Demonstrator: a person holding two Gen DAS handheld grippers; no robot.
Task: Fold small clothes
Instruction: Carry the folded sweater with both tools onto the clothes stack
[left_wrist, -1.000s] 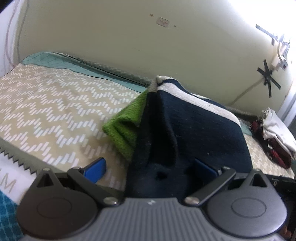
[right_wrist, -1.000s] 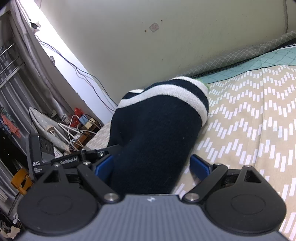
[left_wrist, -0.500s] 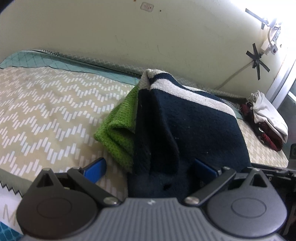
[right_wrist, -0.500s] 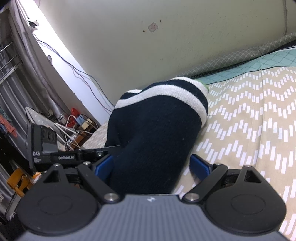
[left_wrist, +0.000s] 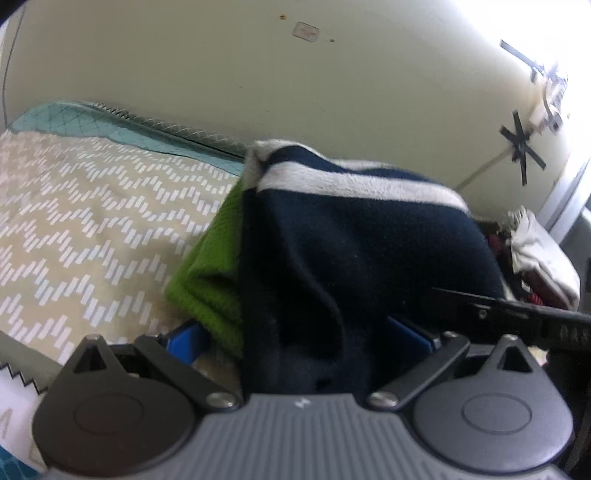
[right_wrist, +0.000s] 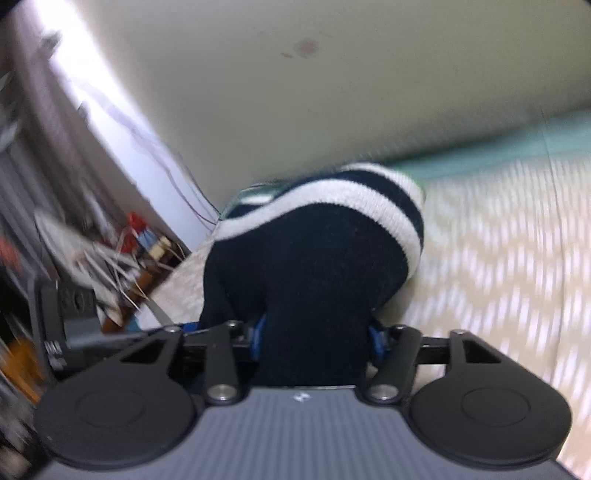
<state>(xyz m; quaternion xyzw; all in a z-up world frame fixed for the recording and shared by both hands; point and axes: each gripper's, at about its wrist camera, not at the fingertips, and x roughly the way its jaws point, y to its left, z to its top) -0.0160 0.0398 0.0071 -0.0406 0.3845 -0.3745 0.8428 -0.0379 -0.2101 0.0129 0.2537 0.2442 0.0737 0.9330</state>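
2 grippers worked 1 navy striped garment (left_wrist: 362, 258) bunched on the zigzag bedspread (left_wrist: 92, 221), with a green cloth (left_wrist: 210, 280) touching it. My right gripper (right_wrist: 316, 338) had just closed, pinching navy cloth; my left gripper (left_wrist: 295, 336) stood spread around it. I judged the grasping step underway; next, the left must clamp before lifting.

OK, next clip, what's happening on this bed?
A person is folding a navy fleece garment with white stripes on a beige zigzag-patterned bedspread. The right gripper has just been closing, and its blue pads now pinch the bunched navy fabric. The left gripper stands open around the same garment, beside a green knit piece.
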